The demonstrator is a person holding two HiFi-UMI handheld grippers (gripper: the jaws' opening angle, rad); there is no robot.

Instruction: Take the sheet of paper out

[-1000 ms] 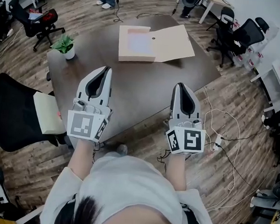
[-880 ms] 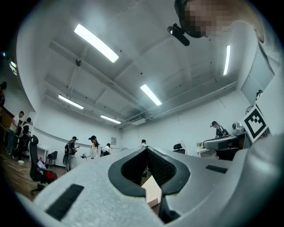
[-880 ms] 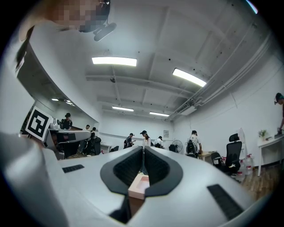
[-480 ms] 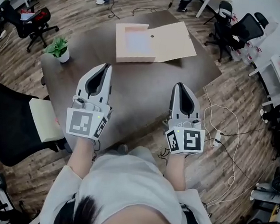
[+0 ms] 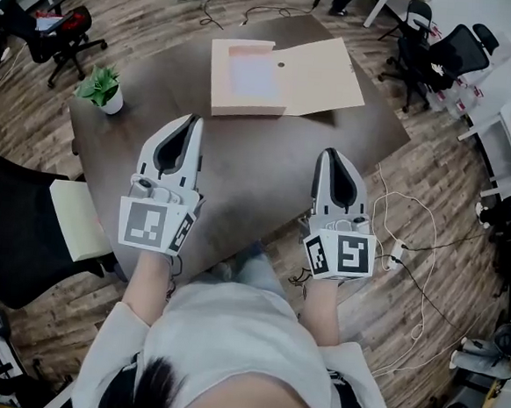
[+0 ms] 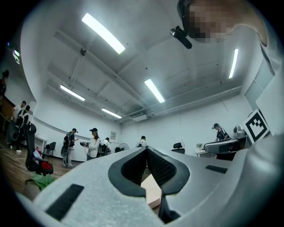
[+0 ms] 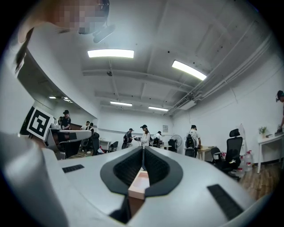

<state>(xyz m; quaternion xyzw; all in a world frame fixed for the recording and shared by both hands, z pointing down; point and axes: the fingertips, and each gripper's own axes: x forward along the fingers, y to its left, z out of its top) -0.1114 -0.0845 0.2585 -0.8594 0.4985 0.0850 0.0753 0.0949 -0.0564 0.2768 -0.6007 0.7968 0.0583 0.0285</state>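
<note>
Fingers point(image 6: 162, 167) on left gripper point(image 5: 194, 122) are pressed together, nothing between them. Right gripper point(image 5: 330, 152) same: fingers point(image 7: 155, 166) closed tip to tip, empty. Both grippers are held over the near part of the tabletop point(image 5: 240, 180), pointing away from the person toward the cardboard file box point(image 5: 323, 72), well short of it. File box lies open at the far side of the tabletop, lid flap folded out to the right. Sheet of paper point(image 5: 252, 73) lies flat in the box's left half, pale against the tan card, untouched. Both gripper views catch a bit of the tan box beyond the closed fingers. Potted plant point(image 5: 104, 90) stands at the tabletop's far-left corner, well apart from the box. Black office chair point(image 5: 16, 224) with a pale cushion point(image 5: 76, 220) sits just left of the tabletop. White cable point(image 5: 410, 255) loops on the wood floor at right.
</note>
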